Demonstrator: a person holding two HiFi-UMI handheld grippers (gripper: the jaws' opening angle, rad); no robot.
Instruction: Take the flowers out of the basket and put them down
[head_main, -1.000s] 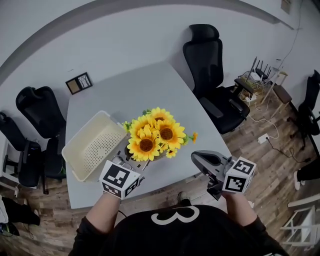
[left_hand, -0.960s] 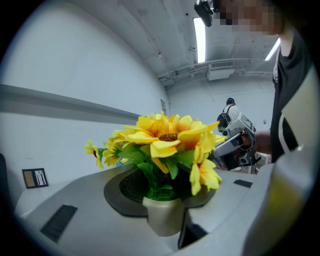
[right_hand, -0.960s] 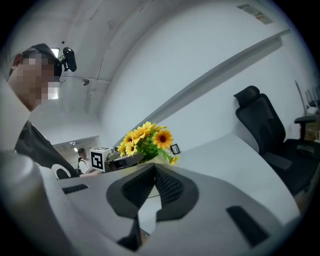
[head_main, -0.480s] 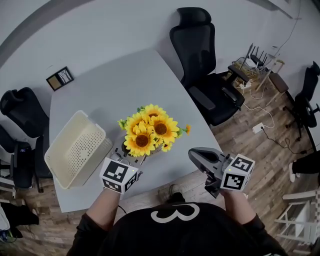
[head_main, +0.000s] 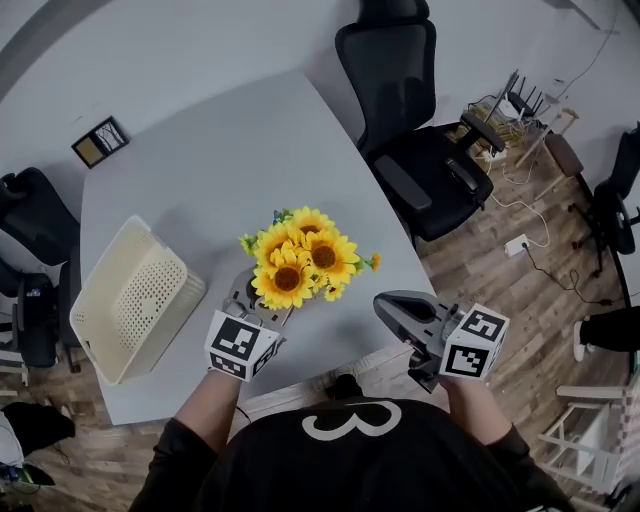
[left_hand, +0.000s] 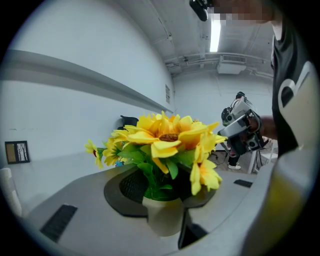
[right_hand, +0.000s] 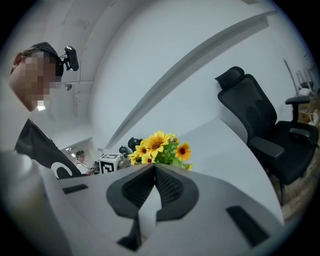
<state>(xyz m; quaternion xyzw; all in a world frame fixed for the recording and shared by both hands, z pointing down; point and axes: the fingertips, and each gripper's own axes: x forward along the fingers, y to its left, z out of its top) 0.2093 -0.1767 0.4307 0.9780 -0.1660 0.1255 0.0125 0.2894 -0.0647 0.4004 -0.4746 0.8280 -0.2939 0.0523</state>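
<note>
The left claw grasps the flowers over the worktop near the basket; the right claw is clenched, empty.

- The sunflowers were yellow, brown-centred, green-leaved.
- The basket was cream, dotted with holes.
- The surface was pale grey.
- The marker cubes bore black-and-white squares.
- The office chair was black.
</note>
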